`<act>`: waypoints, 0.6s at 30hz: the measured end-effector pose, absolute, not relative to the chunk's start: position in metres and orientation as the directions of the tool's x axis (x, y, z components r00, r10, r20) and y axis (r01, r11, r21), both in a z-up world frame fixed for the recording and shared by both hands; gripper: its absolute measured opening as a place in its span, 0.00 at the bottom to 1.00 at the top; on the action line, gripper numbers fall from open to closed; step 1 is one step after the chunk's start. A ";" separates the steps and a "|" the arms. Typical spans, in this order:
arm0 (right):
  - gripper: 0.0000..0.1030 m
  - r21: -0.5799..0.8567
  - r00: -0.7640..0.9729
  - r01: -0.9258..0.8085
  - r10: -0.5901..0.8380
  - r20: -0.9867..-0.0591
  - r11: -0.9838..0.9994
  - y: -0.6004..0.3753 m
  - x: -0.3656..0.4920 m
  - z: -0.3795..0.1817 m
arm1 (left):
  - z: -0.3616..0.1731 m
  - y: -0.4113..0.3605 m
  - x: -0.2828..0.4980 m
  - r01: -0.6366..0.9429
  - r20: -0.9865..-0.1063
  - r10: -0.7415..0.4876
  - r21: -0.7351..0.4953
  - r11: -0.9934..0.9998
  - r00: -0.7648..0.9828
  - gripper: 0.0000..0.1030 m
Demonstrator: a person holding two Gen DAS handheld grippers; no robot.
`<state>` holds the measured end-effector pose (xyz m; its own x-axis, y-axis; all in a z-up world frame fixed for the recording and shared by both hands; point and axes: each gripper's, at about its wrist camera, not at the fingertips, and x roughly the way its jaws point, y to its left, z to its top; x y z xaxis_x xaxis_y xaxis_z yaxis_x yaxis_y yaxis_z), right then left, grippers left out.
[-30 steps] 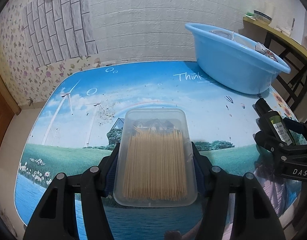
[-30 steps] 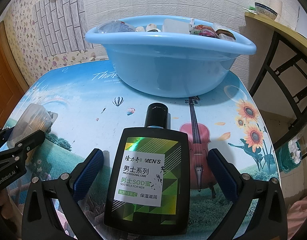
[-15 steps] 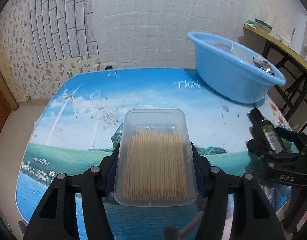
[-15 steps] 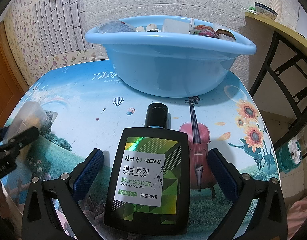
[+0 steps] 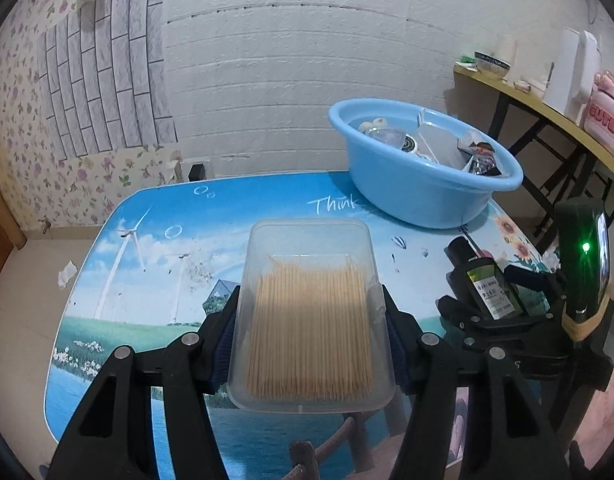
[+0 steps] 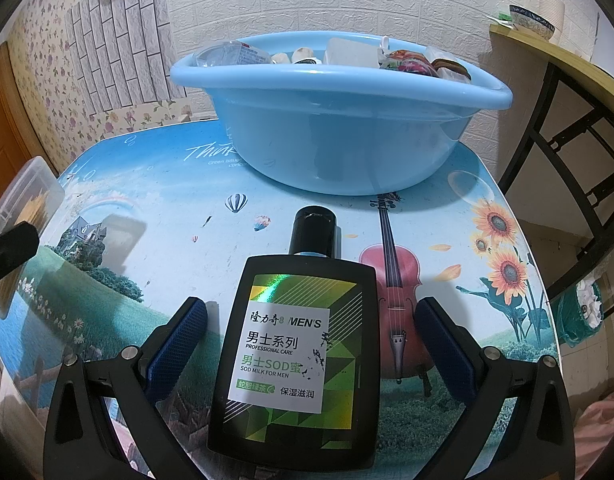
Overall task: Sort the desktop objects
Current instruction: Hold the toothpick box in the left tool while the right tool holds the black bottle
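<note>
From the left wrist view, the left hand-held gripper (image 5: 311,320) is clamped narrow on a clear box of toothpicks (image 5: 311,316), its blue pads pressing both long sides, the box lifted clear of the desk (image 5: 155,248) and tipped forward and down. The blue basin (image 5: 423,184), already holding several things, sits ahead and to the right of it, so this looks like the carry step; next it must swing right and release over the rim. From the right wrist view, the right hand-held gripper (image 6: 307,344) points steeply down with its jaws wide, the dark lotion bottle (image 6: 295,356) lying between them untouched on the desk, cap towards the basin straight ahead. It needs to close before lifting.
</note>
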<state>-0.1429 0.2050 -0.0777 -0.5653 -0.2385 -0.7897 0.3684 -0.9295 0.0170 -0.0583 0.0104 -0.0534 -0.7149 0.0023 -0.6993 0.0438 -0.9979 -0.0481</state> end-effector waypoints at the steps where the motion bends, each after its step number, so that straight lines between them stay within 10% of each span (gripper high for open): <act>1: 0.99 0.017 -0.565 0.368 -0.239 -0.790 -0.929 0.205 -0.143 -0.078 | -0.055 0.010 -0.058 0.045 -0.705 0.007 -0.055 -0.997 -0.709 0.58; 18: 1.00 0.017 -0.565 0.369 -0.239 -0.790 -0.929 0.206 -0.143 -0.078 | -0.061 0.015 -0.058 0.038 -0.717 0.009 -0.049 -0.998 -0.697 0.58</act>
